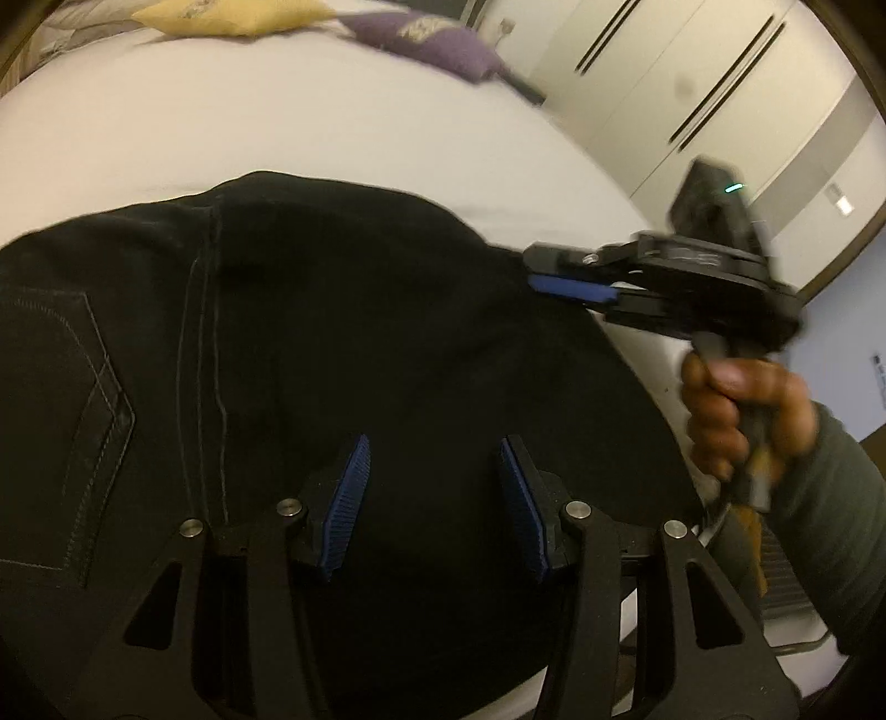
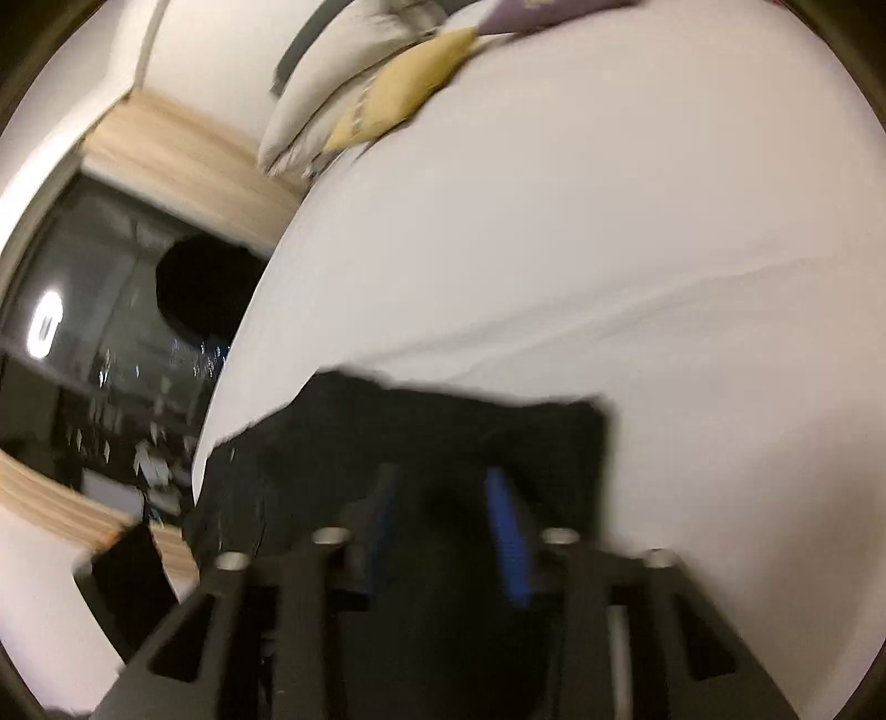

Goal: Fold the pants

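Here, the black pants (image 1: 332, 343) lie spread on the white bed (image 1: 277, 127), back pocket (image 1: 61, 437) up. The left gripper (image 1: 434, 504) hovers over the cloth, jaws wide and empty. The right gripper (image 1: 570, 291) reaches to the pants' far edge; blur hides whether it pinches cloth. A yellow cushion (image 2: 398, 91) and a purple cushion (image 1: 432, 39) sit beyond.

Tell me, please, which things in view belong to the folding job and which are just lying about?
Job:
black pants
left claw, open over the pants
right claw, at the pants' edge
white bed, the folding surface

Lying about:
yellow cushion
purple cushion
white pillows
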A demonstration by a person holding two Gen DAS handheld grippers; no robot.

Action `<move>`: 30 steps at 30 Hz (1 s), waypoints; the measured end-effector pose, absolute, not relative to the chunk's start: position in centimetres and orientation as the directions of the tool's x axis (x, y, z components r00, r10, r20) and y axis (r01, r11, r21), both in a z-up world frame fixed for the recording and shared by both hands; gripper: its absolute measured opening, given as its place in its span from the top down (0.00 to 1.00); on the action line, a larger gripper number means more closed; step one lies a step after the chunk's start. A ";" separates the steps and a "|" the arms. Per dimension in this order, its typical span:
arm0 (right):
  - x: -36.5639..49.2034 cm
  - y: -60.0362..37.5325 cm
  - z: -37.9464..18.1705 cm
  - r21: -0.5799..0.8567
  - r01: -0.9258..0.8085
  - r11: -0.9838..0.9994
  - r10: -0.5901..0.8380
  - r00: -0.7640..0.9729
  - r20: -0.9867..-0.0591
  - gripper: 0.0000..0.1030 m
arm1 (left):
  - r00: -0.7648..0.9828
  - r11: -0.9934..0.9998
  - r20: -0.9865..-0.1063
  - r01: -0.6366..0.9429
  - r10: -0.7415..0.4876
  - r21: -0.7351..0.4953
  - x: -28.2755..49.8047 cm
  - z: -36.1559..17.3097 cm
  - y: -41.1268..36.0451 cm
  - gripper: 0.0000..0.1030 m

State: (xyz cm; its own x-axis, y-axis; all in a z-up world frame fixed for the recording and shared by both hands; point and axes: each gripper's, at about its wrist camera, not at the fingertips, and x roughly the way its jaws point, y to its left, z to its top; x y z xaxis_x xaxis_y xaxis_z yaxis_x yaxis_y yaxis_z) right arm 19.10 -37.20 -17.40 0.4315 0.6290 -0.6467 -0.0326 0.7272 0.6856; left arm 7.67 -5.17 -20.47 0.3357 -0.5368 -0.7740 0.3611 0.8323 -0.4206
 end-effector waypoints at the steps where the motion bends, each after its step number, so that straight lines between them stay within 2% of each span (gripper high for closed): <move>1: 19.1 -38.5 -17.7 0.688 -0.001 0.726 0.617 0.443 -0.650 0.94 | 0.335 0.829 -0.769 0.356 -0.544 -0.431 7.5 -20.5 -4.9 0.55; 2: 18.3 -39.2 -17.7 0.693 0.021 0.720 0.610 0.458 -0.647 0.93 | 0.335 0.828 -0.767 0.354 -0.546 -0.435 7.5 -20.5 -4.9 0.55; 4: 17.3 -39.7 -16.5 0.713 0.017 0.701 0.626 0.465 -0.626 0.86 | 0.353 0.831 -0.759 0.335 -0.547 -0.444 7.3 -19.7 -4.4 0.55; 5: 16.7 -39.5 -15.2 0.735 -0.020 0.678 0.657 0.465 -0.594 0.84 | 0.376 0.825 -0.739 0.341 -0.559 -0.450 6.9 -19.0 -4.2 0.55; 7: 14.9 -37.4 -13.8 0.783 -0.079 0.617 0.727 0.438 -0.528 0.73 | 0.415 0.809 -0.698 0.370 -0.583 -0.456 5.5 -18.1 -3.8 0.55; 11: 9.2 -34.9 -15.7 0.872 -0.106 0.478 0.849 0.309 -0.428 0.68 | 0.388 0.836 -0.744 0.332 -0.544 -0.438 4.7 -20.4 -4.3 0.55; 12: 8.1 -34.4 -17.0 0.868 -0.087 0.489 0.847 0.284 -0.449 0.68 | 0.381 0.836 -0.748 0.320 -0.544 -0.445 4.3 -21.5 -4.2 0.55; 13: 7.5 -34.2 -18.0 0.855 -0.069 0.515 0.833 0.274 -0.480 0.85 | 0.402 0.835 -0.735 0.335 -0.546 -0.437 3.7 -21.7 -4.1 0.55; 14: 6.4 -34.6 -18.9 0.840 -0.064 0.539 0.815 0.294 -0.500 0.95 | 0.409 0.839 -0.737 0.349 -0.537 -0.417 3.7 -21.7 -3.8 0.55; 15: 5.7 -35.4 -19.2 0.825 -0.061 0.561 0.793 0.326 -0.515 1.00 | 0.422 0.850 -0.748 0.377 -0.512 -0.370 3.2 -21.7 -4.4 0.55; 17: 5.5 -36.5 -19.4 0.831 -0.022 0.556 0.790 0.323 -0.521 1.00 | 0.436 0.862 -0.761 0.394 -0.481 -0.319 2.5 -21.7 -5.3 0.55; 19: 5.6 -36.7 -18.3 0.797 -0.047 0.602 0.771 0.293 -0.565 0.98 | 0.441 0.860 -0.752 0.389 -0.490 -0.331 1.9 -21.5 -5.1 0.55; 21: 7.3 -35.8 -17.1 0.784 -0.067 0.617 0.763 0.292 -0.576 0.90 | 0.462 0.866 -0.740 0.358 -0.489 -0.349 1.8 -20.7 -3.8 0.55; 25: 10.0 -35.7 -13.0 0.815 -0.174 0.553 0.807 0.357 -0.471 0.63 | 0.572 0.890 -0.684 0.254 -0.453 -0.378 0.3 -18.2 0.7 0.54; 27: 12.3 -35.2 -12.8 0.825 -0.183 0.535 0.815 0.368 -0.447 0.62 | 0.617 0.903 -0.671 0.177 -0.412 -0.393 -0.3 -17.4 4.0 0.54; 29: 15.7 -34.2 -14.2 0.840 -0.134 0.526 0.814 0.365 -0.452 0.46 | 0.671 0.908 -0.649 0.086 -0.358 -0.411 -0.9 -16.4 8.7 0.54; 30: 15.6 -34.5 -15.0 0.837 -0.099 0.538 0.804 0.358 -0.474 0.32 | 0.700 0.907 -0.639 0.029 -0.319 -0.421 -1.2 -16.1 10.8 0.54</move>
State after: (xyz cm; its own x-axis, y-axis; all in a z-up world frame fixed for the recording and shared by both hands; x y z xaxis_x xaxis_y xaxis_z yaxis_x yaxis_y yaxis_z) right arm 15.59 -34.51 -14.96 0.3579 0.8043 -0.4743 -0.0985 0.5376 0.8374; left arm -1.18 10.77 -16.15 0.6997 -0.3193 -0.6391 0.0292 0.9066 -0.4210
